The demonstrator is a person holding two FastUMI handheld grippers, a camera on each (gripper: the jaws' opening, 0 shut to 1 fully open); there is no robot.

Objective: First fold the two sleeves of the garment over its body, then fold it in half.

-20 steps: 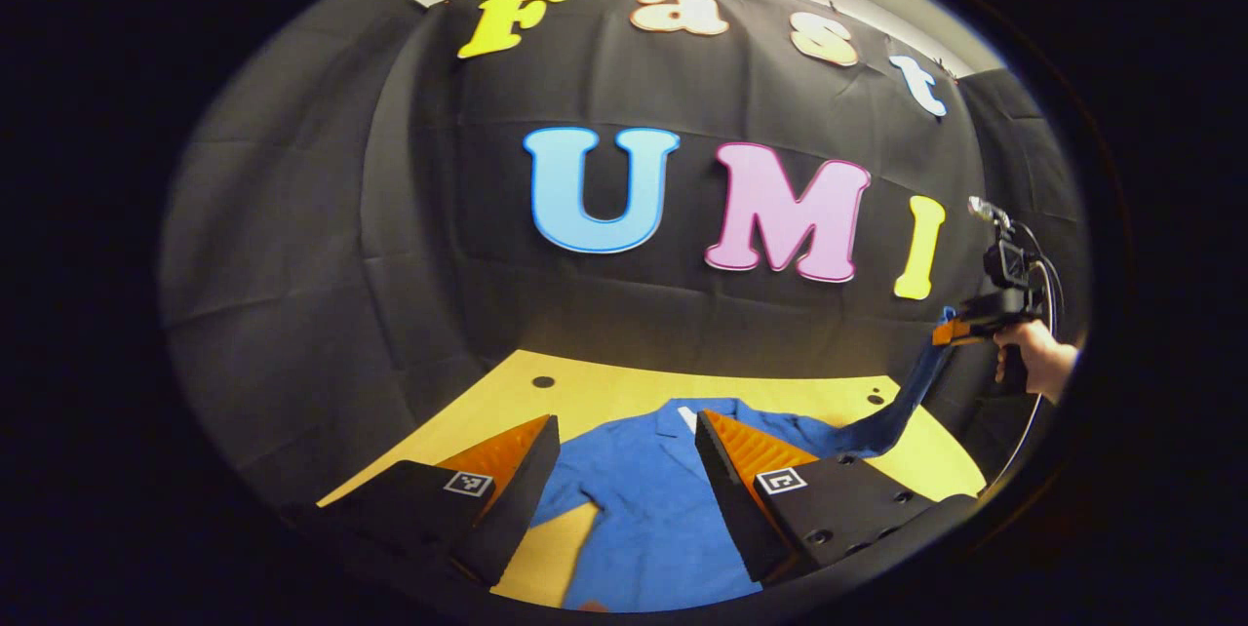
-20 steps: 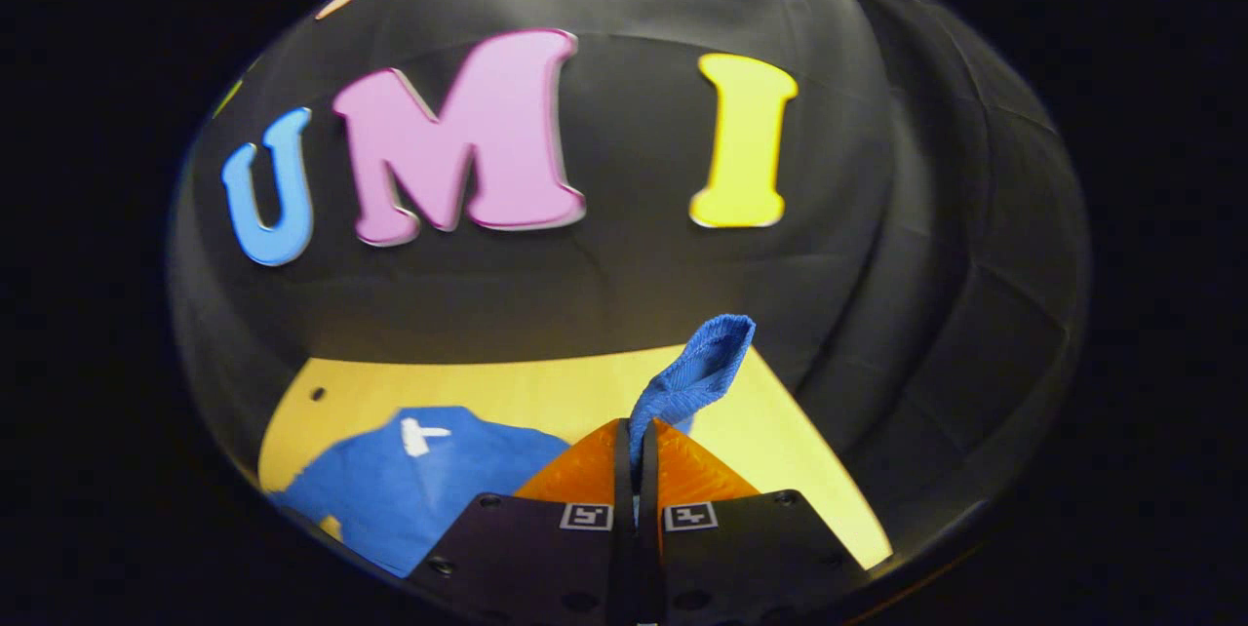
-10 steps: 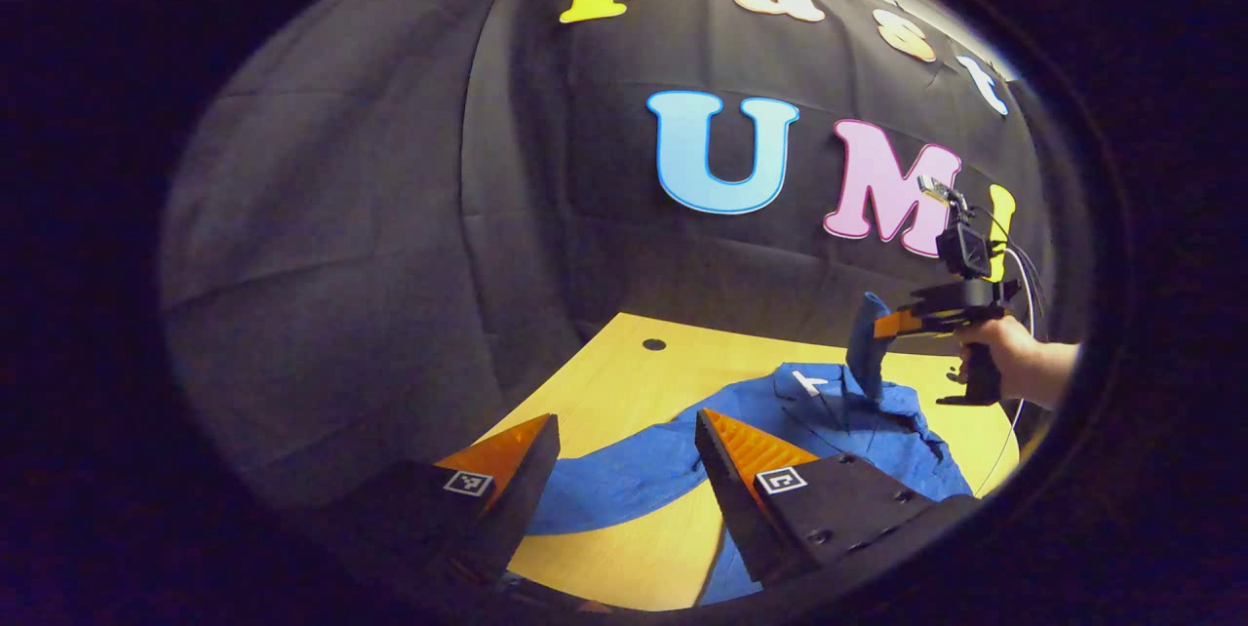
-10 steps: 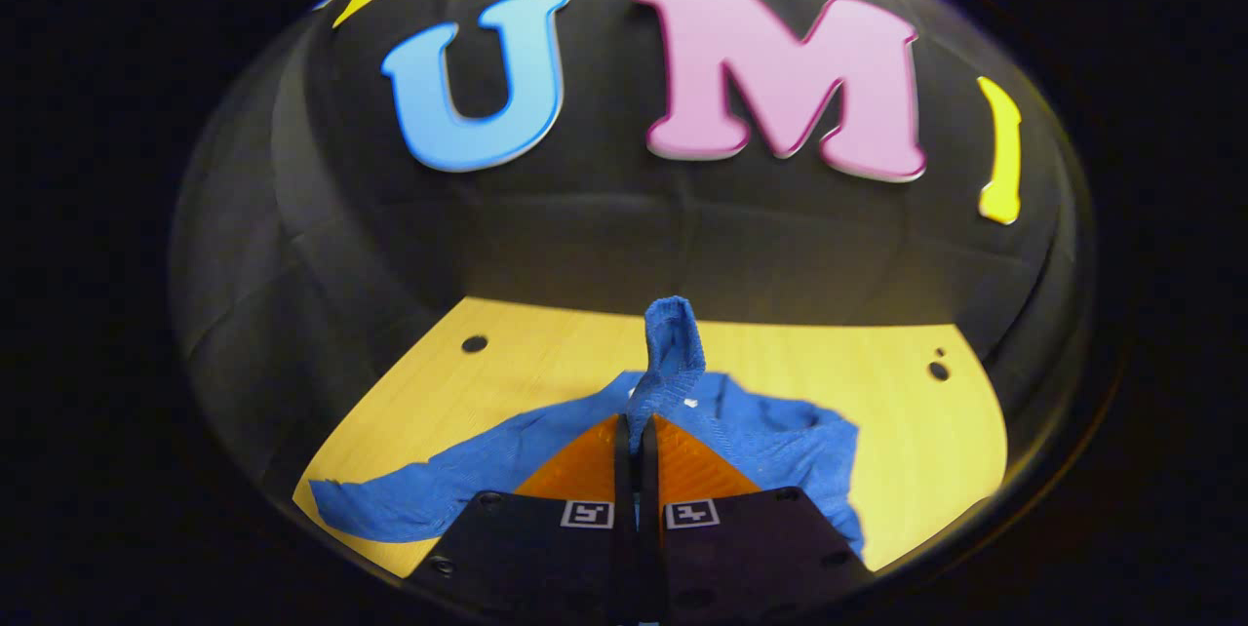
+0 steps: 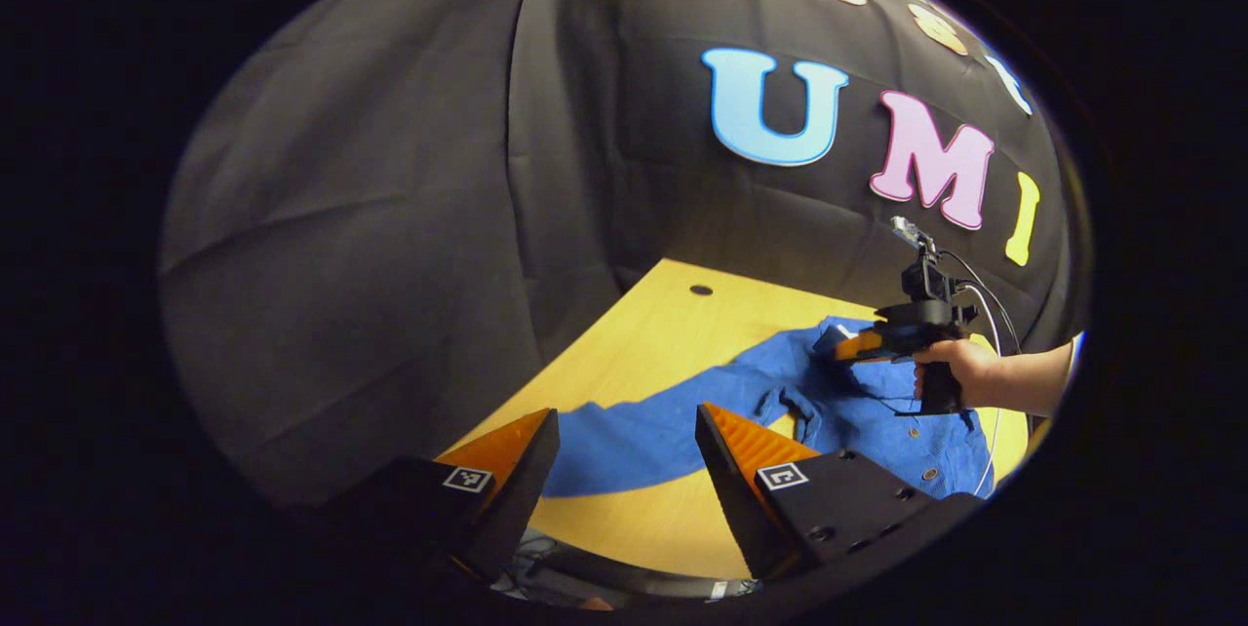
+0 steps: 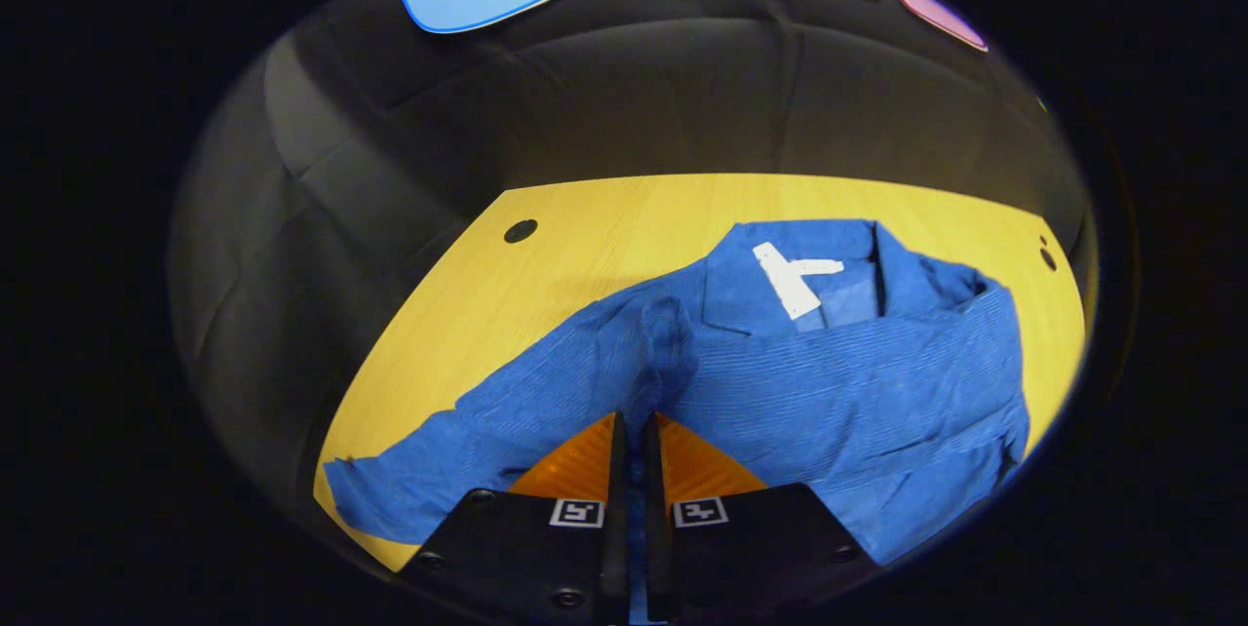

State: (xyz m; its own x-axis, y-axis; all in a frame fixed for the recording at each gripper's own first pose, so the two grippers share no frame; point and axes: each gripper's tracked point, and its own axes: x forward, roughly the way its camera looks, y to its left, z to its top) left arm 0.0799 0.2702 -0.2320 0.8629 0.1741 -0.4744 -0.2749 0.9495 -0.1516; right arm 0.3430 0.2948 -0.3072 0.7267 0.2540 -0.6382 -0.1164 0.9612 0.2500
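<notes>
A blue shirt [image 6: 829, 363] lies on the yellow table [image 6: 604, 226], collar and white label [image 6: 792, 273] toward the wall. My right gripper [image 6: 632, 417] is shut on the end of one sleeve [image 6: 665, 338], held low over the shirt's body. The other sleeve [image 6: 429, 470] stretches flat to the lower left. In the left gripper view, the right gripper [image 5: 844, 347] and the hand [image 5: 951, 368] holding it sit above the shirt [image 5: 877, 416]. My left gripper [image 5: 626, 416] stands open near the table's front edge, above the flat sleeve [image 5: 624, 433], with nothing between its fingers.
Black cloth walls close in the table at the back and the left. A small round hole [image 5: 700, 291] marks the far left of the tabletop, and another hole [image 6: 1047, 257] the far right. Bare wood [image 5: 673, 333] lies left of the shirt.
My right gripper has carried the sleeve from high at the table's right side across and down over the shirt's body. My left gripper's view has swung left toward the flat sleeve, still open.
</notes>
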